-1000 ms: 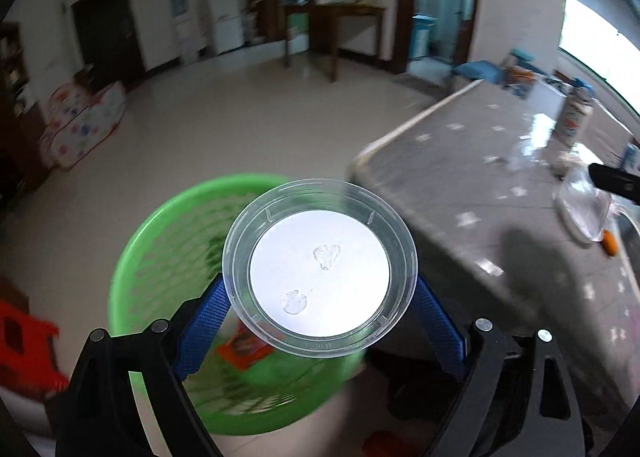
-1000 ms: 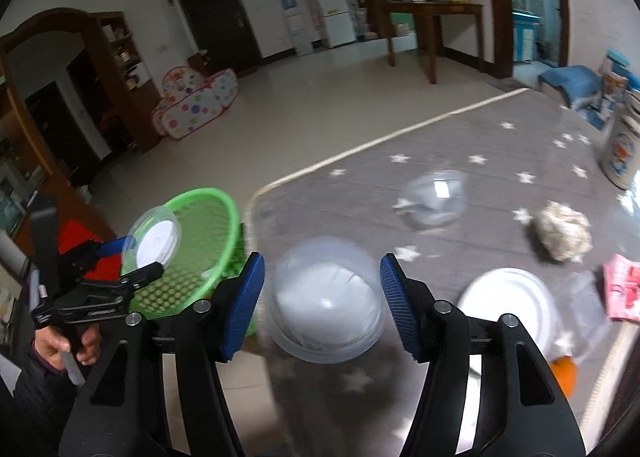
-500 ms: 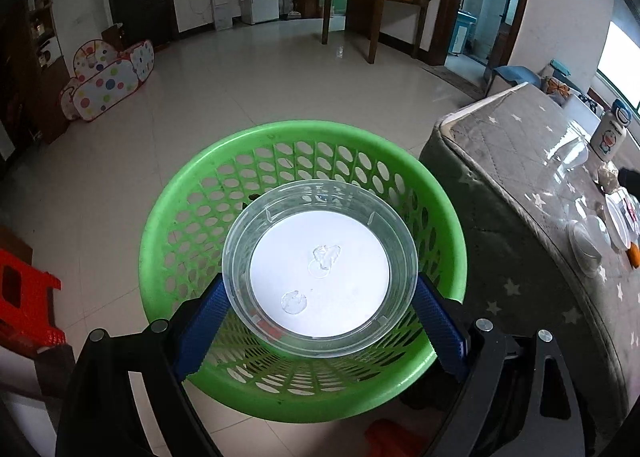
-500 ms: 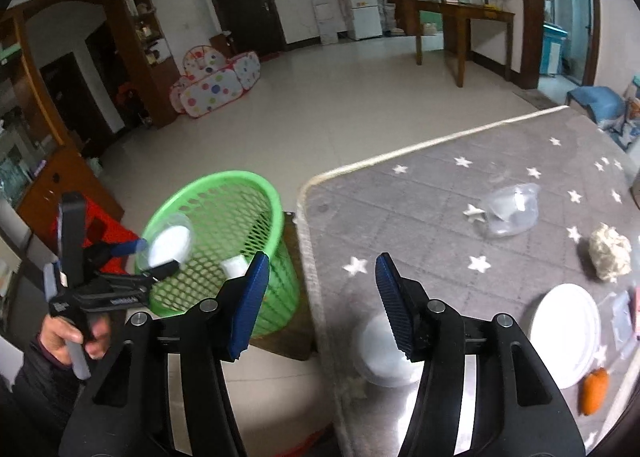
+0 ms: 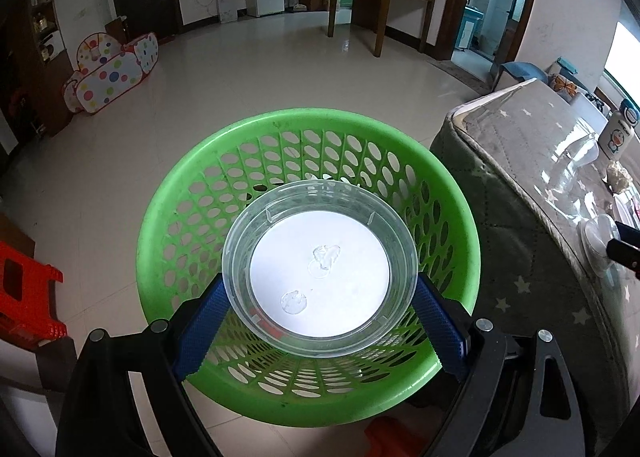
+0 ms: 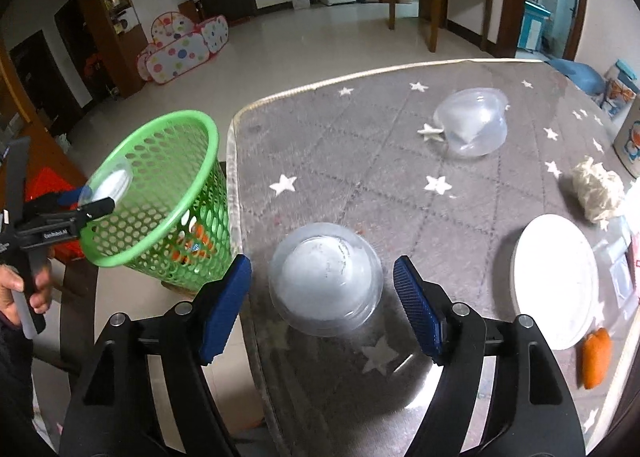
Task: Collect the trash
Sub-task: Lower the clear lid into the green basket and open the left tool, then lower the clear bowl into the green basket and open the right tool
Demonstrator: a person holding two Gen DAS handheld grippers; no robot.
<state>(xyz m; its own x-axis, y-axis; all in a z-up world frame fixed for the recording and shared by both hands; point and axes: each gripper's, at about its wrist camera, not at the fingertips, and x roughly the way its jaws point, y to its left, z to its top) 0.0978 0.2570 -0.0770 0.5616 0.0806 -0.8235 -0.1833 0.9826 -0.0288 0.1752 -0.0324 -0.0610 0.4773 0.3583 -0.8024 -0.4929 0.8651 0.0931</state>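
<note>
My left gripper (image 5: pixel 320 309) is shut on a clear plastic lid (image 5: pixel 320 269) and holds it right above the green mesh basket (image 5: pixel 208 185). In the right wrist view the lid (image 6: pixel 108 183) hangs over the basket's (image 6: pixel 160 193) rim. My right gripper (image 6: pixel 322 297) is open, its blue pads on either side of a clear upturned bowl (image 6: pixel 325 273) near the table's left edge, not touching it. Orange trash lies at the basket's bottom.
On the grey star-patterned table (image 6: pixel 360 161) are a second clear container (image 6: pixel 474 123), a crumpled paper ball (image 6: pixel 596 187), a white plate (image 6: pixel 554 281) and an orange scrap (image 6: pixel 596 353). A red stool (image 5: pixel 24 297) stands left of the basket.
My left gripper has carried the lid from beside the table to above the basket. My right gripper let the clear bowl go onto the table, pulled back, then came close around it again.
</note>
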